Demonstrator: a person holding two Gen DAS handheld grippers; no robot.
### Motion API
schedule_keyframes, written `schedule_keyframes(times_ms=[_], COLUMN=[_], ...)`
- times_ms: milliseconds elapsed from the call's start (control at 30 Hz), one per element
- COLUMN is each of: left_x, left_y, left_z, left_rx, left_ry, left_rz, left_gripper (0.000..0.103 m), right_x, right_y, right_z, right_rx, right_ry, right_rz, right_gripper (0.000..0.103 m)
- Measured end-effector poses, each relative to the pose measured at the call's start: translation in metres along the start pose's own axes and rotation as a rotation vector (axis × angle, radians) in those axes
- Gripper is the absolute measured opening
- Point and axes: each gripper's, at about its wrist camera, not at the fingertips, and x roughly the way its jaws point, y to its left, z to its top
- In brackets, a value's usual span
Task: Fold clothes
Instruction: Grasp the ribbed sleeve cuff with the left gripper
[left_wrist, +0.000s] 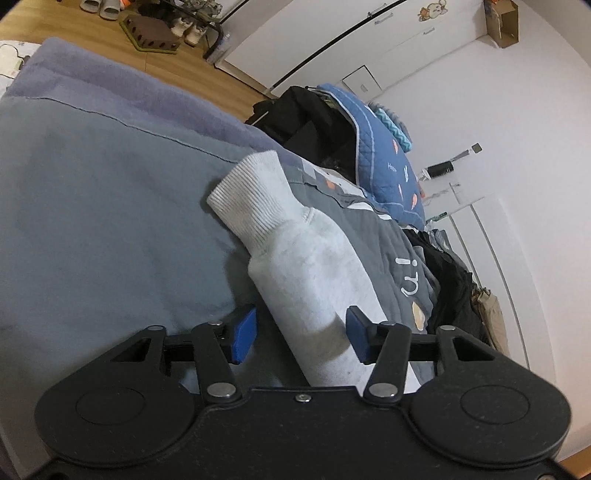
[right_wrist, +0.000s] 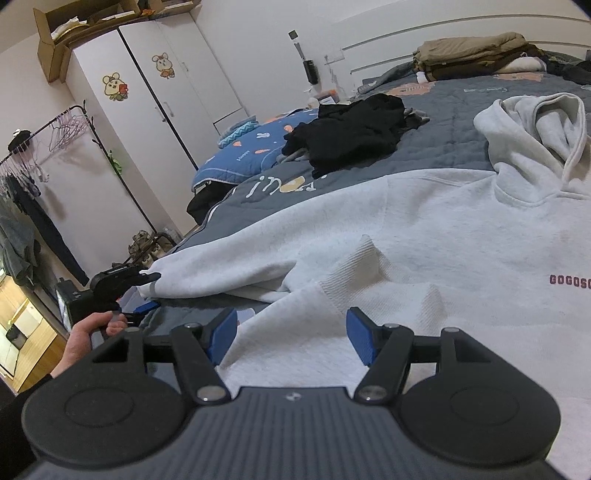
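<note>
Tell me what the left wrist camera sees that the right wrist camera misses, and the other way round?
Only the left wrist view shows the ribbed white cuff of the sleeve, which lies between the left gripper and its open blue pads.

Only the right wrist view shows the sweatshirt's hood, its dark red chest lettering, the folded khaki and brown pile and the white wardrobe.

Both show the pale grey hooded sweatshirt, the grey quilted bedspread and the blue patterned pillow.

one light grey hoodie (right_wrist: 424, 236) at 3 o'clock, two mouse stickers (right_wrist: 115, 86) at 10 o'clock, one black clothes heap (right_wrist: 347, 136) at 12, one blue pillow (right_wrist: 243, 155), one folded pile (right_wrist: 476, 55) at 1 o'clock, two grippers (right_wrist: 291, 339)
</note>
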Motion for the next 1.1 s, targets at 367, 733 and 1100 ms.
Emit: schedule_keyframes(times_ms=[367, 733, 1100], left_x=[-0.004, -0.026, -0.052], left_y=[-0.021, -0.082, -0.168], left_z=[-0.006, -0.028, -0.092], left_rx=[0.129, 0.378, 0.599], left_ry=[-0.046, -0.157, -0.125], left_rz=[0.005, -0.08, -0.307], left_gripper=[0.019, 0.006, 0.006], right_x=[-0.004, -0.014, -0.042], right_y=[0.009, 0.001, -0.026], right_z=[0.001, 0.007, 0.014], right_rx=[-0.03, -0.013, 0.029], right_ry=[-0.018, -0.048, -0.085], right_rz=[0.059, 0.043, -0.006], right_gripper=[0.064, 0.064, 0.064])
